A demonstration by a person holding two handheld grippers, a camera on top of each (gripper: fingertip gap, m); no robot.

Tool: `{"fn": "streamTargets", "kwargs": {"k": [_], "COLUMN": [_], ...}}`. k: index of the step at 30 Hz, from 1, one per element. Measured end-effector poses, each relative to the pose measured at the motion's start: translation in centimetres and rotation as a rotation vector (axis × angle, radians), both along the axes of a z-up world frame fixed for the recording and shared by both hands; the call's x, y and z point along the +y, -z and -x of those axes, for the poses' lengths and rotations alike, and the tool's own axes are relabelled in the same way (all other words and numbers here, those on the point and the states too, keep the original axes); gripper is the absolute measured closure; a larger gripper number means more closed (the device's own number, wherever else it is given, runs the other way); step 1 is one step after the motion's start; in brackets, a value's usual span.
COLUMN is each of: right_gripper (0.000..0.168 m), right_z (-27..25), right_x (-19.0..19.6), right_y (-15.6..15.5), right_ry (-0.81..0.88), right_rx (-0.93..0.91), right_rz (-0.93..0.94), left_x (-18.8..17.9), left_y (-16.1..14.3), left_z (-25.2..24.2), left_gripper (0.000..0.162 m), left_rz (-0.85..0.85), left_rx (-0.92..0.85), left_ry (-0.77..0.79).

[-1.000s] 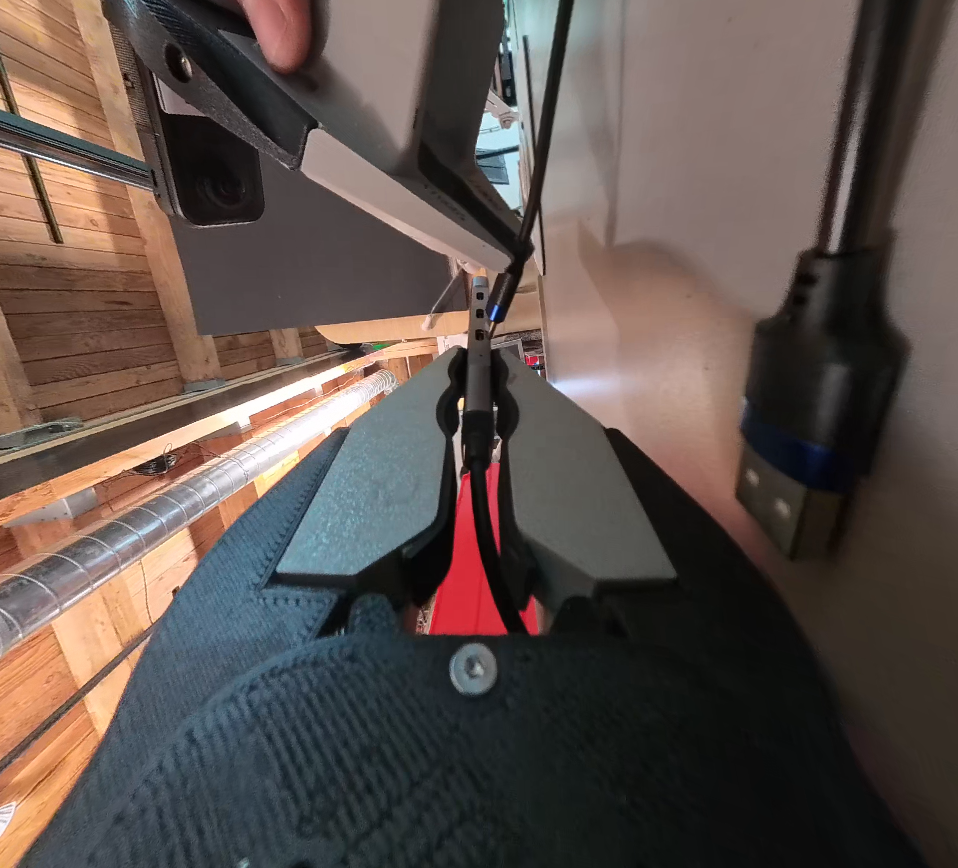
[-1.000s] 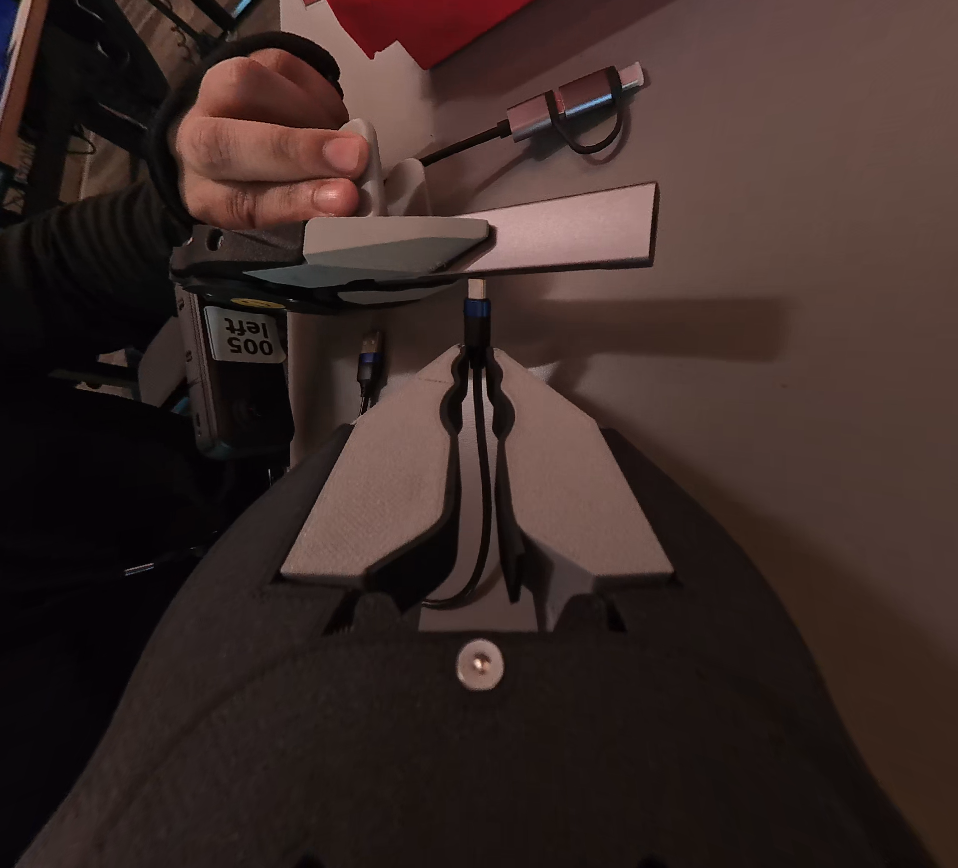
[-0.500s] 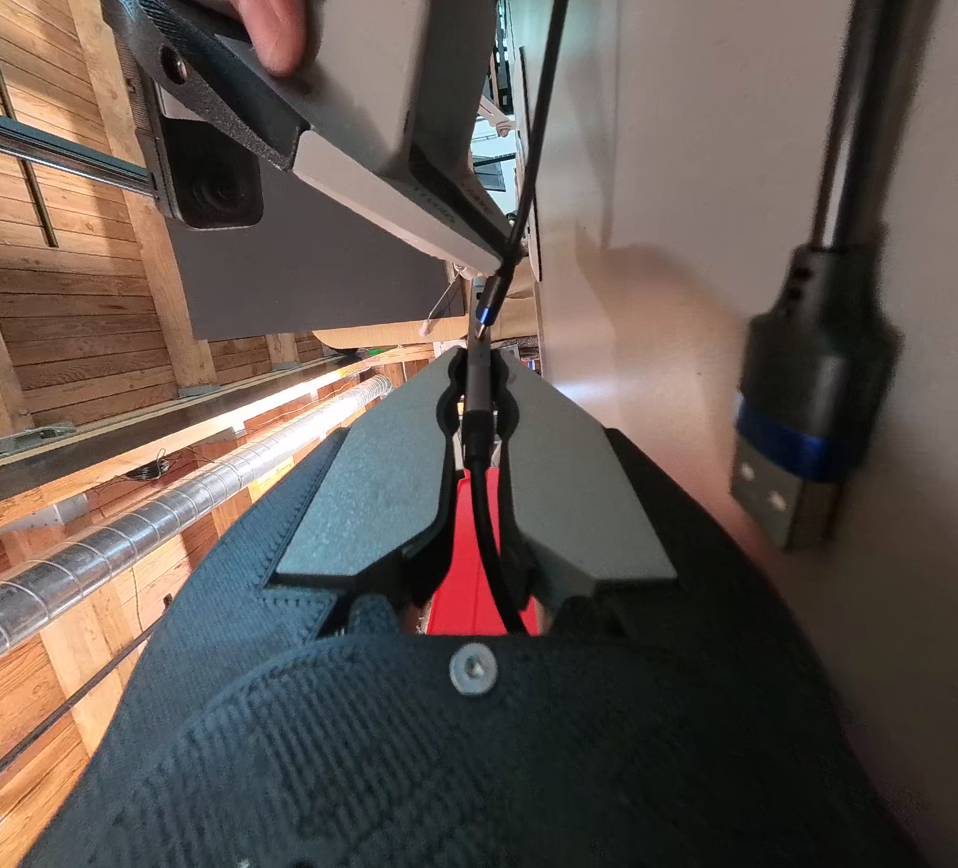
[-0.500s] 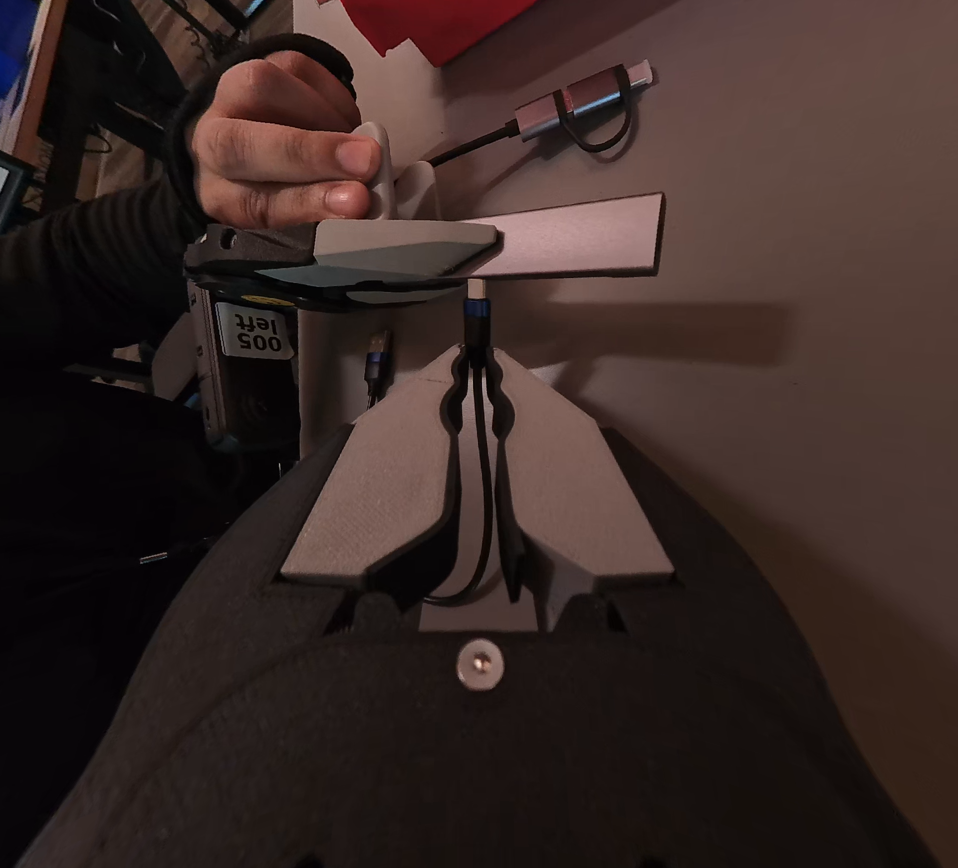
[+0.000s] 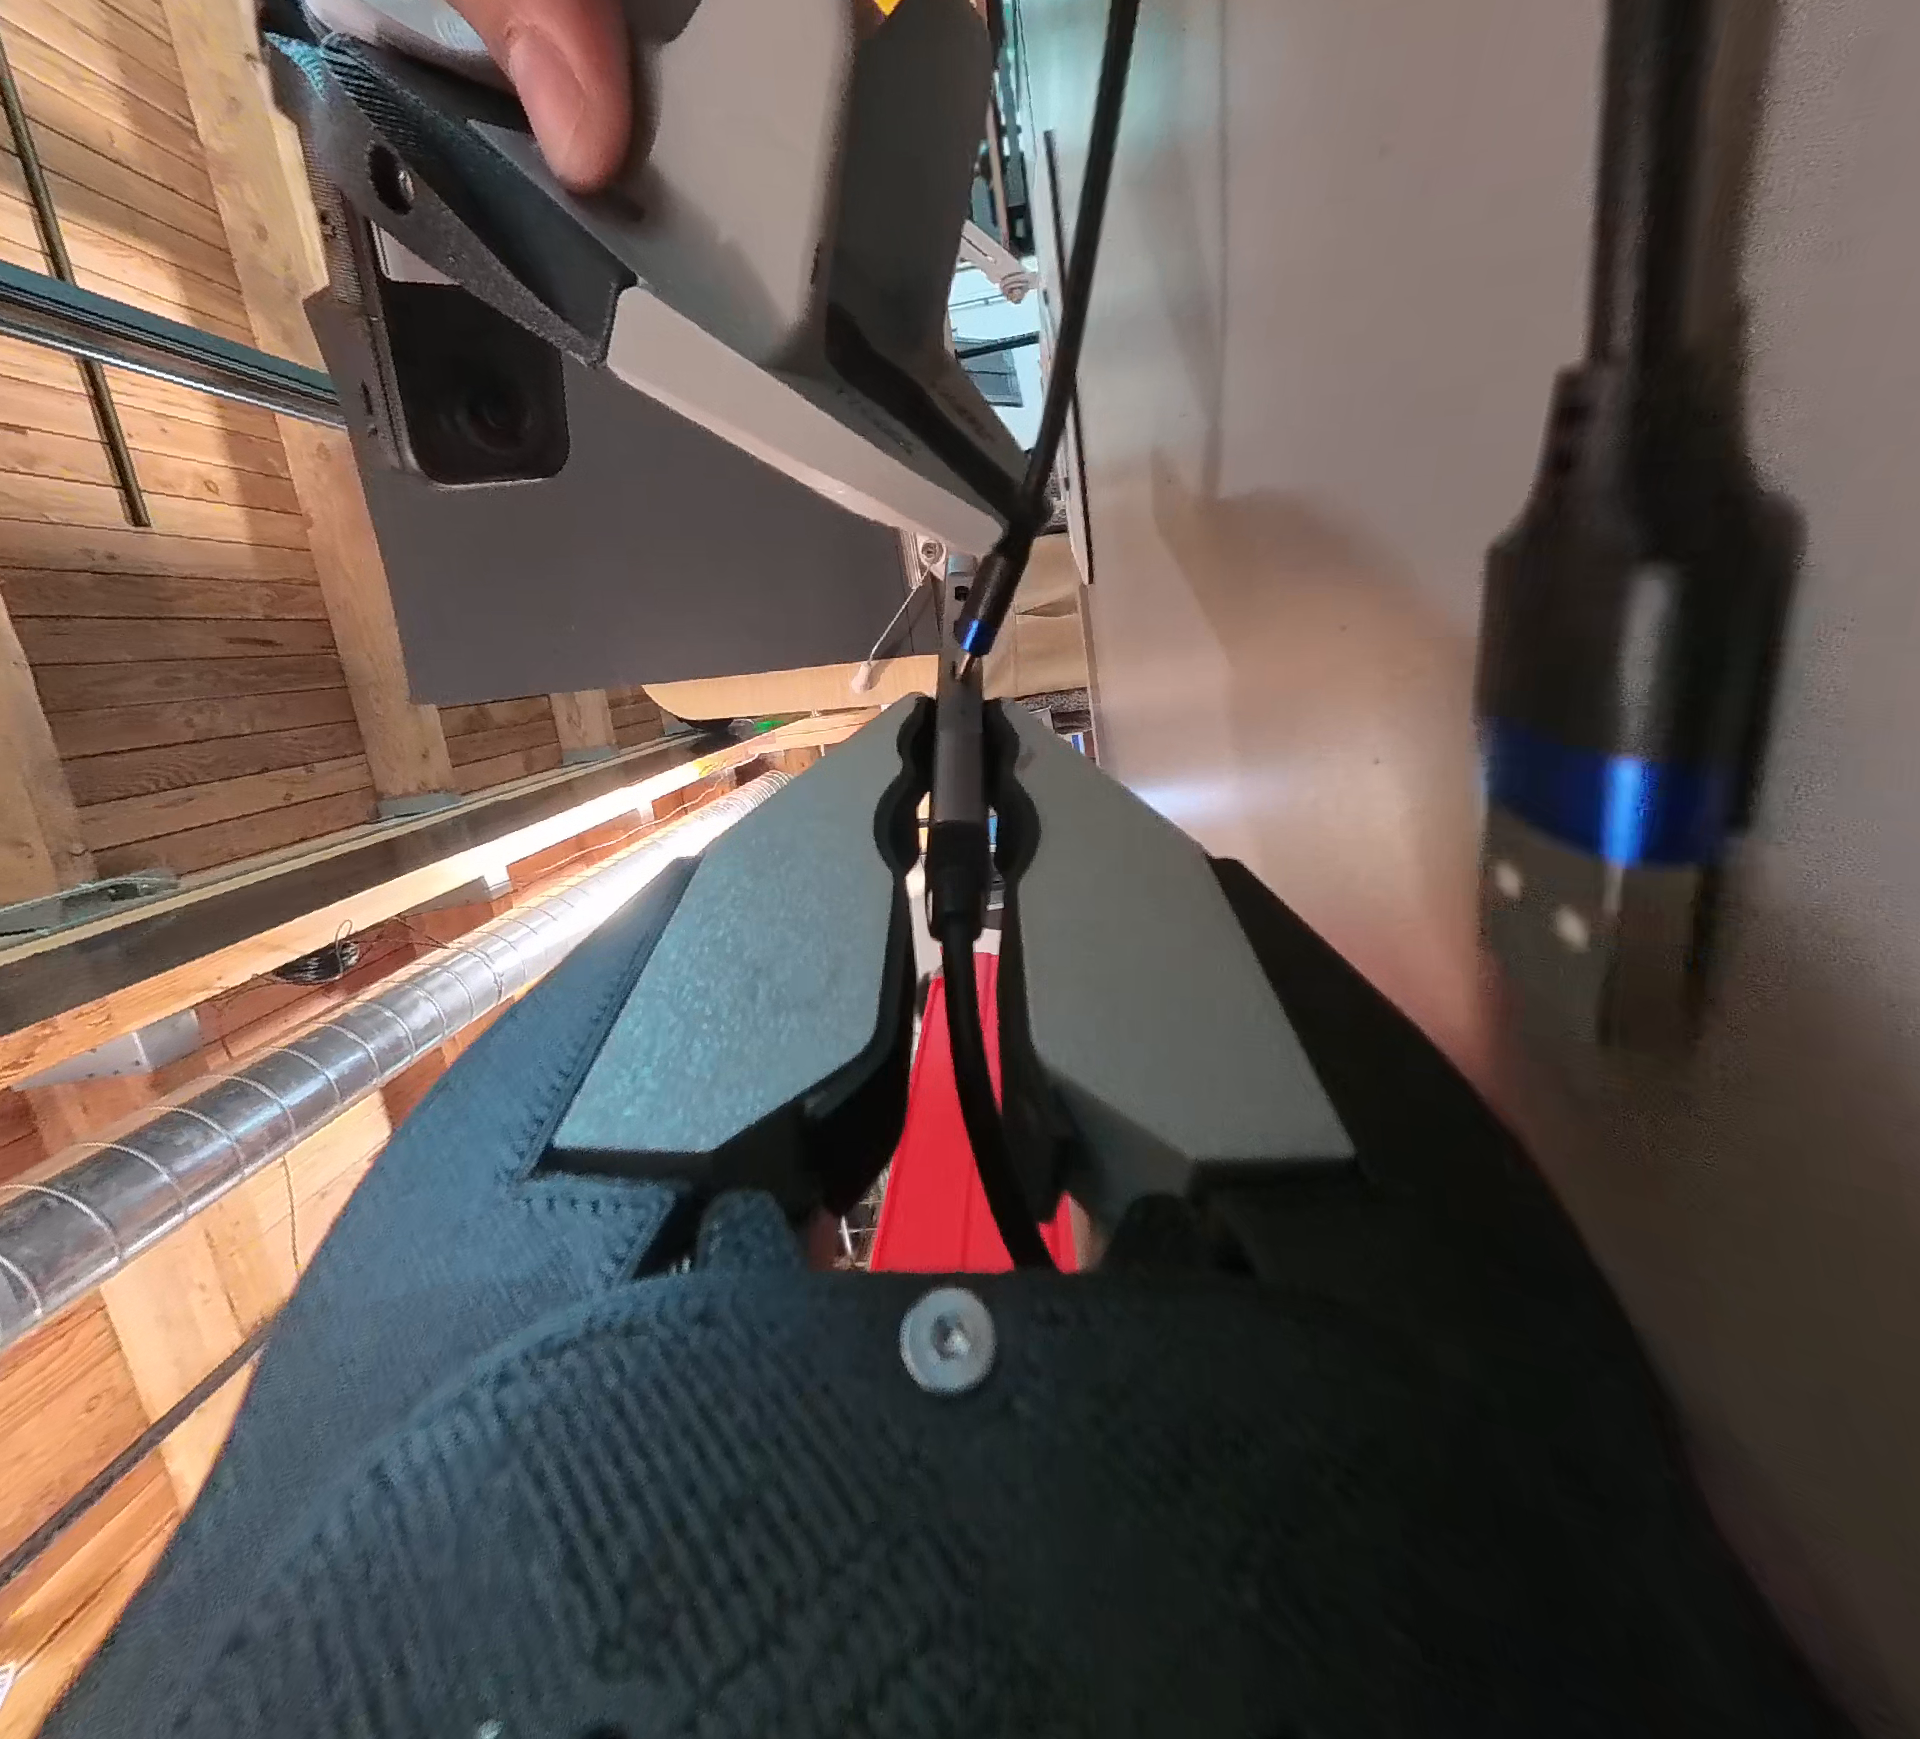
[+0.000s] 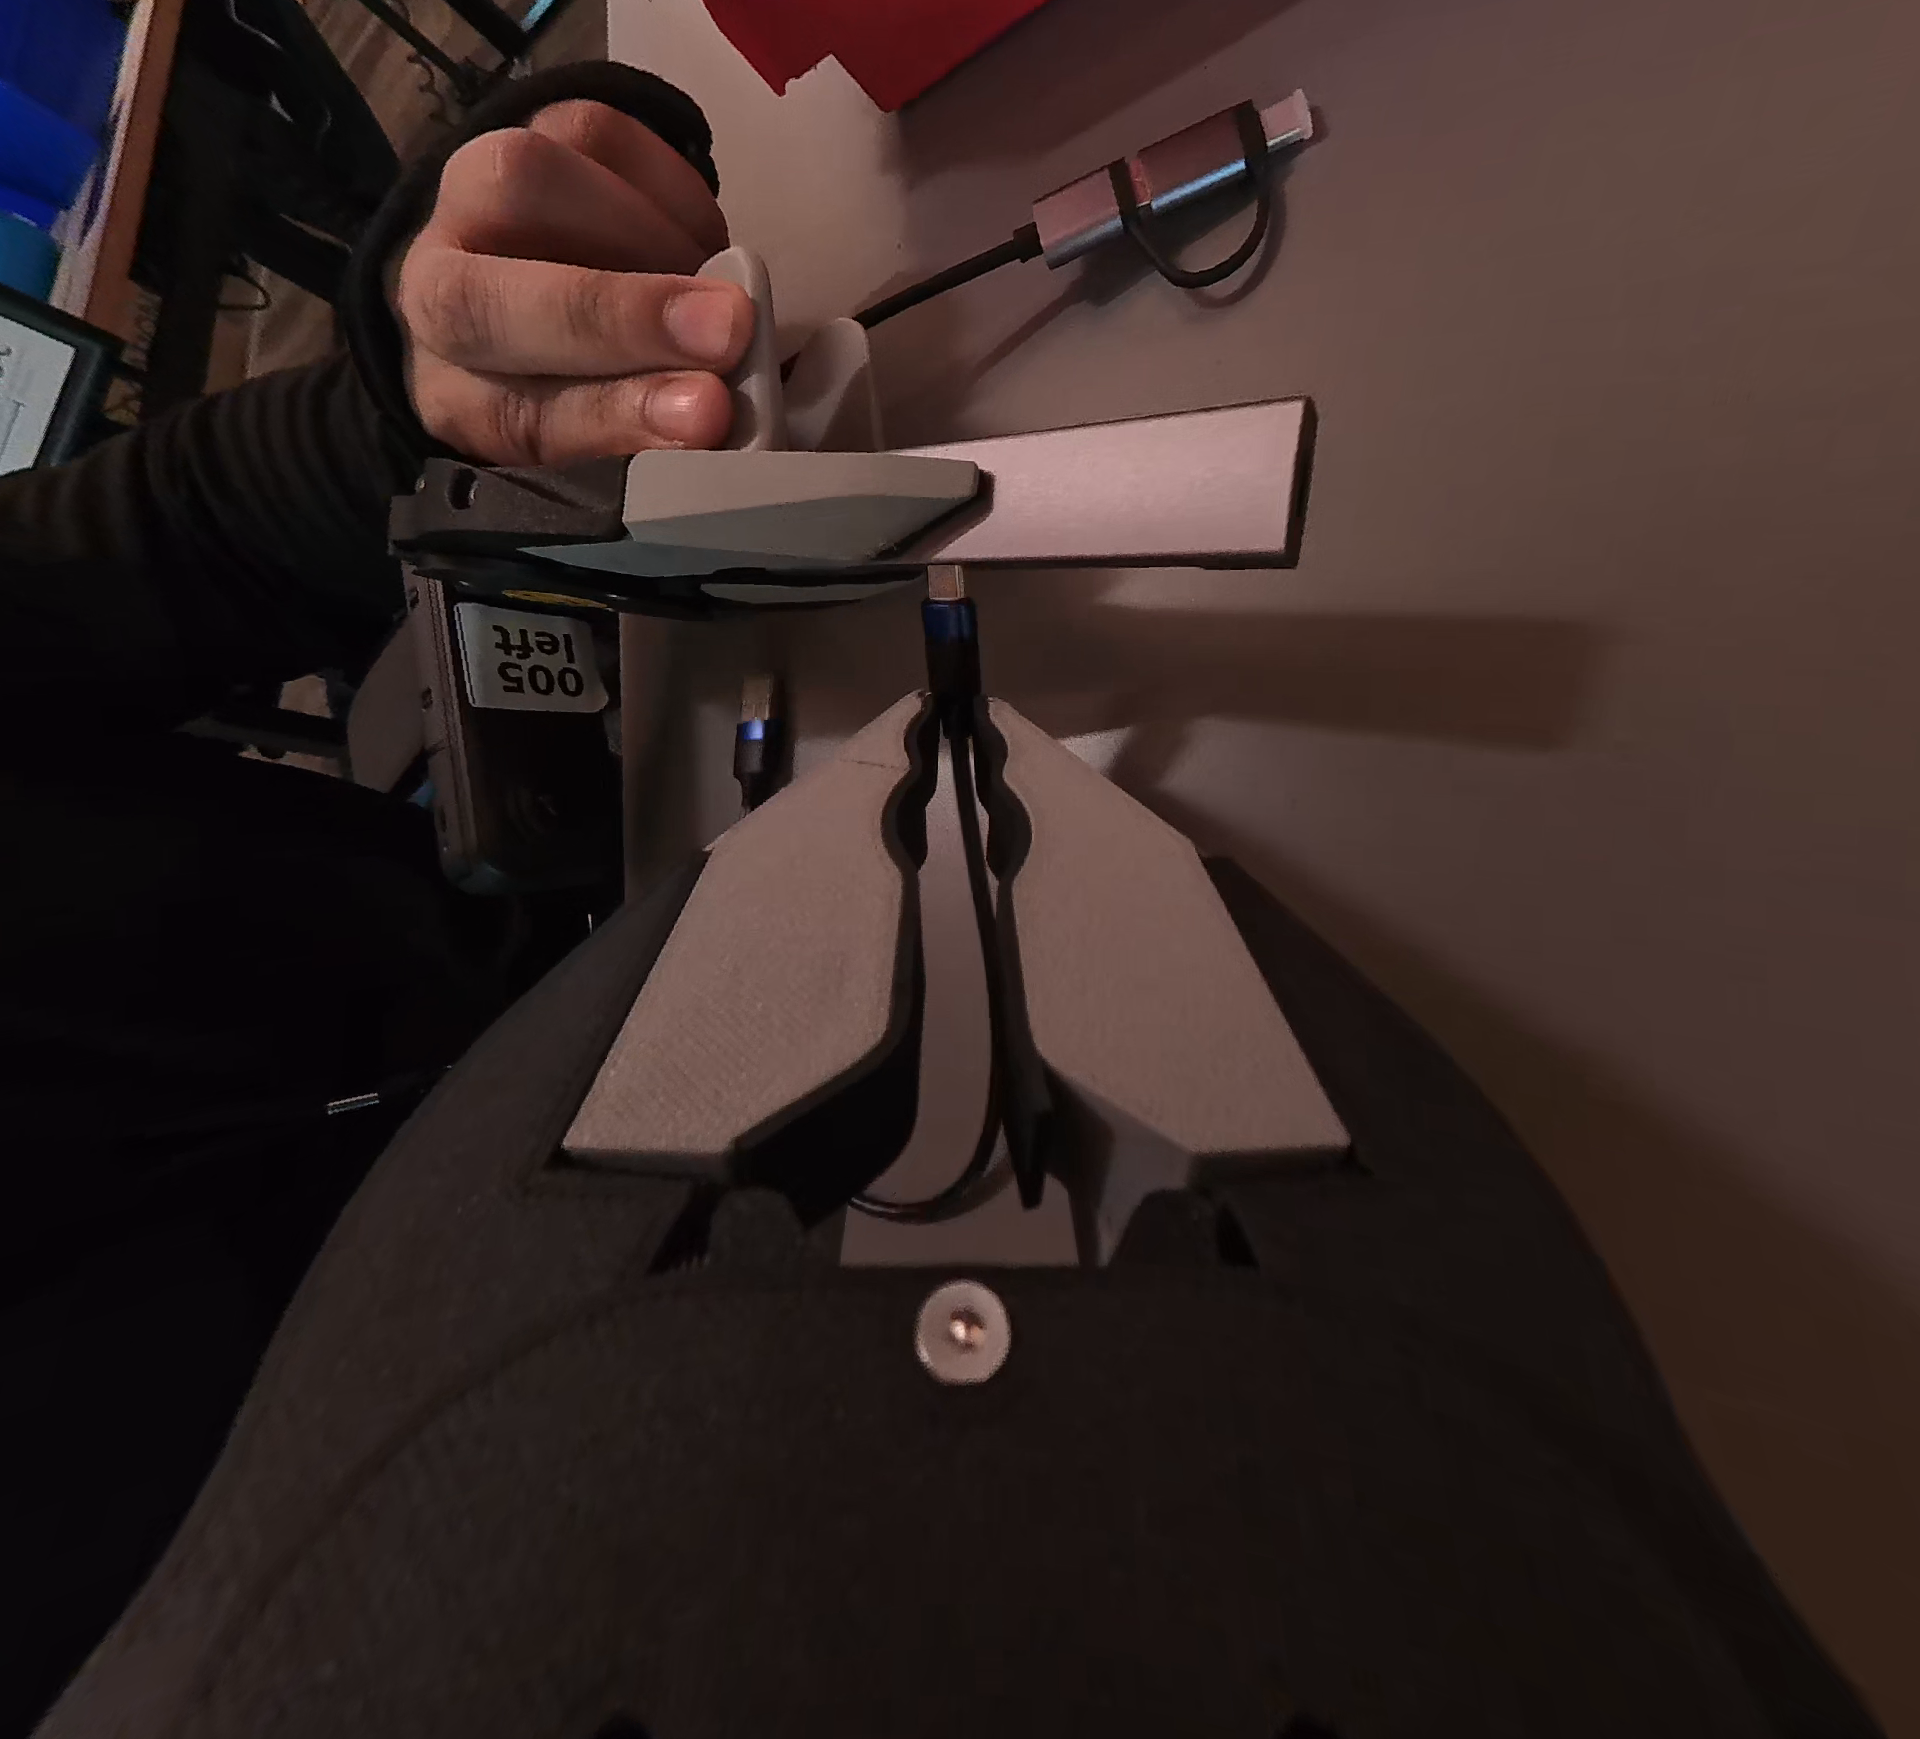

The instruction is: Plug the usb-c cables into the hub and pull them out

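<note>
**Plug at the mouth of the hub port, not yet seated**

Nearest to me in the right wrist view, my right gripper (image 6: 954, 713) is clamped on the dark shell of a usb-c cable (image 6: 982, 962), whose slack runs back between the fingers towards the gripper body. Just past the fingertips the blue-ringed plug (image 6: 948, 624) points straight at the long edge of the hub (image 6: 1143, 484), its metal tip touching or just entering that edge; I can't tell how deep it sits.

The hub is a flat grey bar lifted off the table (image 6: 1558, 858), held at its left end by my left gripper (image 6: 800, 510), which is closed on it. In the left wrist view the hub shows edge-on, a thin strip (image 5: 961, 754) pinched between the fingertips.

Farther off, the hub's own lead and grey end connector (image 6: 1164, 198) lie on the table. A spare blue-ringed plug (image 6: 756, 723) lies to the left, under the left gripper.

I judge this the insertion step. Next I need a straight push along the plug's axis while the left gripper braces the hub; any tilt could jam the tip
</note>
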State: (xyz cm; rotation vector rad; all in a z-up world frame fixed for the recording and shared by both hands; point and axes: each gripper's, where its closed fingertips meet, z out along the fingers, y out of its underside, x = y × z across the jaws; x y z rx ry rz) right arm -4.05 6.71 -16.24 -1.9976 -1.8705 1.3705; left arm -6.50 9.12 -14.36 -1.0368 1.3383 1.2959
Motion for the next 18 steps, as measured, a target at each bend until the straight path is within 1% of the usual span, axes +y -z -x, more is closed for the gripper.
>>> {"fn": "streamTargets", "kwargs": {"k": [12, 16, 18], "right_gripper": [0.165, 0.167, 0.166], "right_z": [0.1, 0.0, 0.1], "right_x": [-0.1, -0.1, 0.1], "right_y": [-0.4, -1.9, -1.7], "right_ry": [0.004, -0.004, 0.009], "right_rx": [0.011, 0.073, 0.065], "right_rz": [0.084, 0.131, 0.128], "left_x": [-0.2, -0.3, -0.2], "left_y": [0.0, -0.3, -0.2], "left_z": [0.1, 0.0, 0.1], "left_gripper": [0.155, 0.155, 0.155], "left_rz": [0.031, 0.027, 0.033], "left_rx": [-0.052, -0.072, -0.079], "left_ry": [-0.01, -0.001, -0.007]}}
